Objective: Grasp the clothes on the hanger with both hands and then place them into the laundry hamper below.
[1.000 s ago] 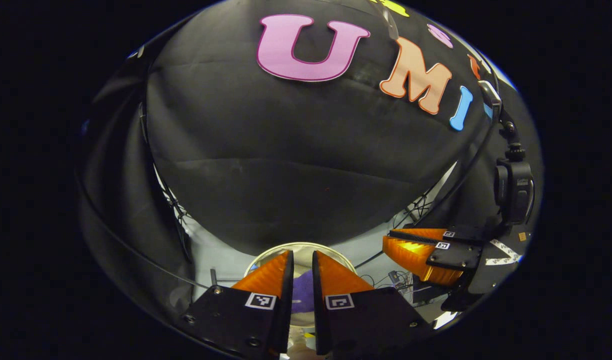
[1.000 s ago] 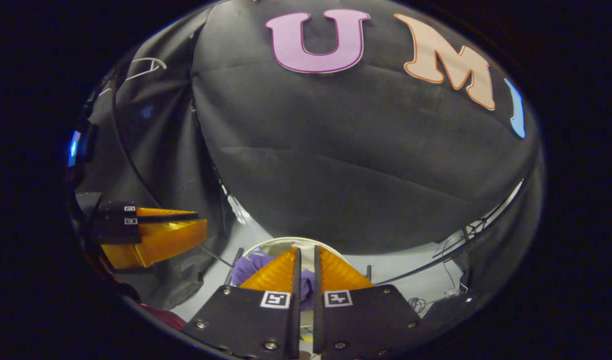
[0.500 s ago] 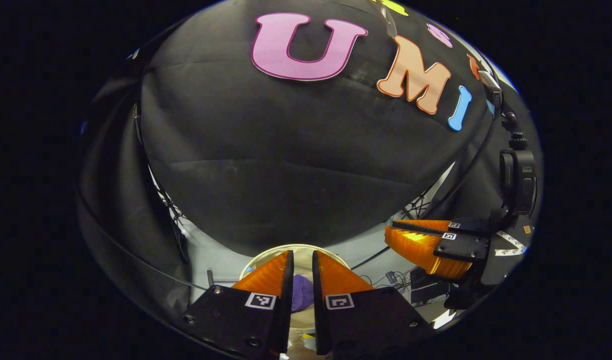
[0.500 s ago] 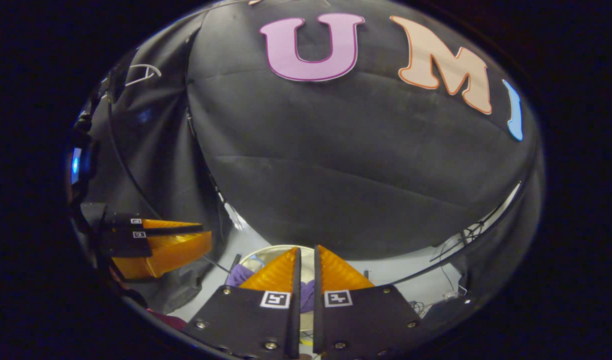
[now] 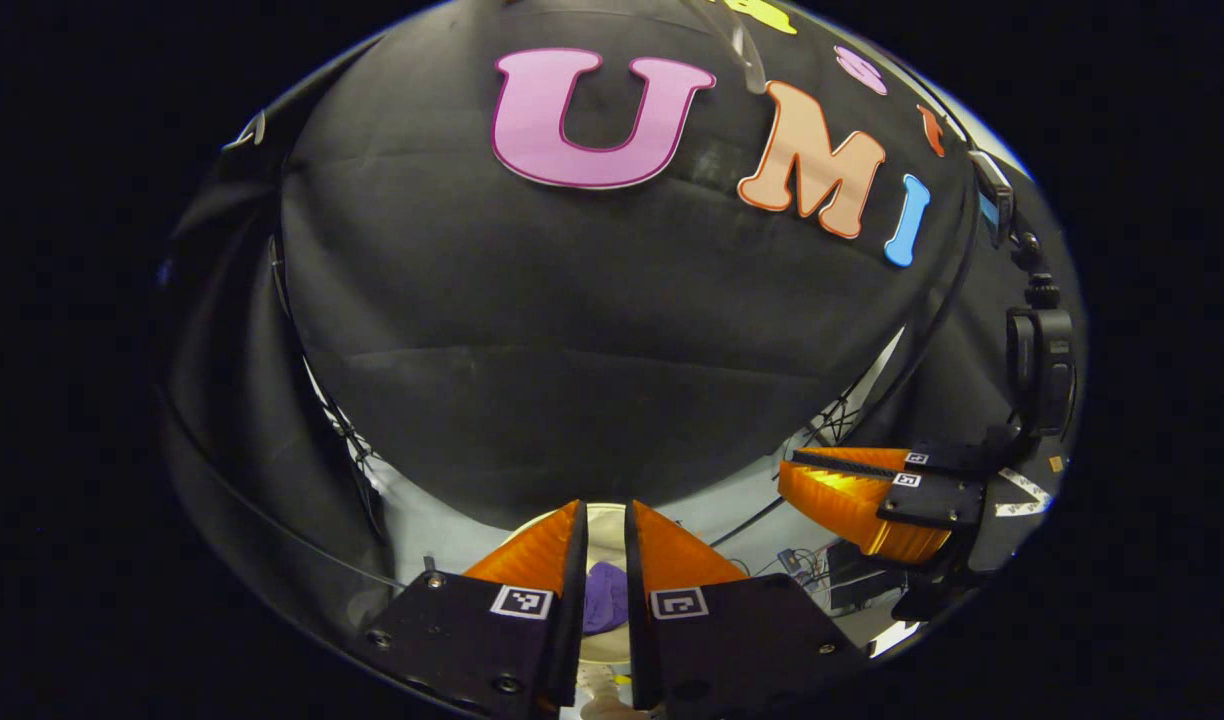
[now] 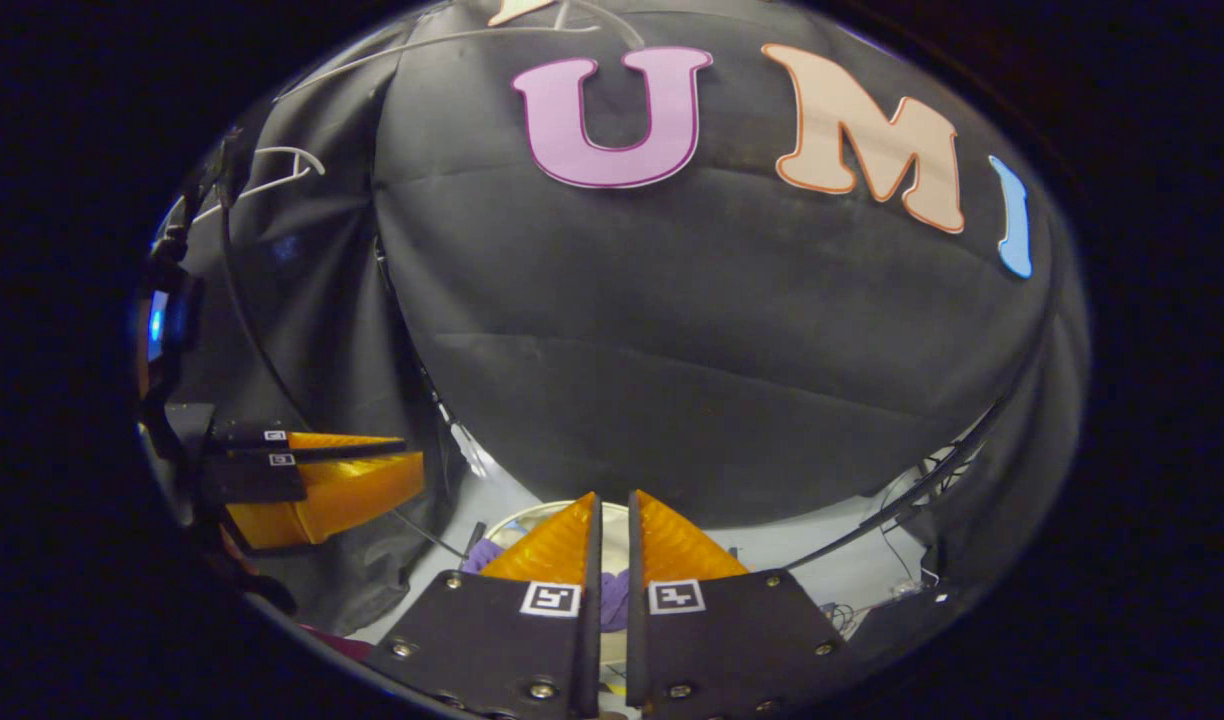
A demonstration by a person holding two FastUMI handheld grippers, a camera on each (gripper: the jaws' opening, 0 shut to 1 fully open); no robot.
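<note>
Grippers, left (image 5: 603, 520) and right (image 6: 612, 510), hover narrowed and empty above the hamper (image 6: 532, 515), purple clothes (image 5: 605, 595) apparently already inside.

Dim booth, sharp at centre — strong fisheye bending at the edges, bright floor strip below.

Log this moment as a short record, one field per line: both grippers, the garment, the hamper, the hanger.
left gripper: fingers nearly together, a narrow gap between them, nothing held
right gripper: fingers nearly together, nothing held
purple garment: lying inside the hamper, seen through the gap between the left gripper's fingers
laundry hamper: round, pale rim, on the floor below both grippers
white hanger: bare, high up at the left of the right gripper view
task state: garment already in the hamper
</note>
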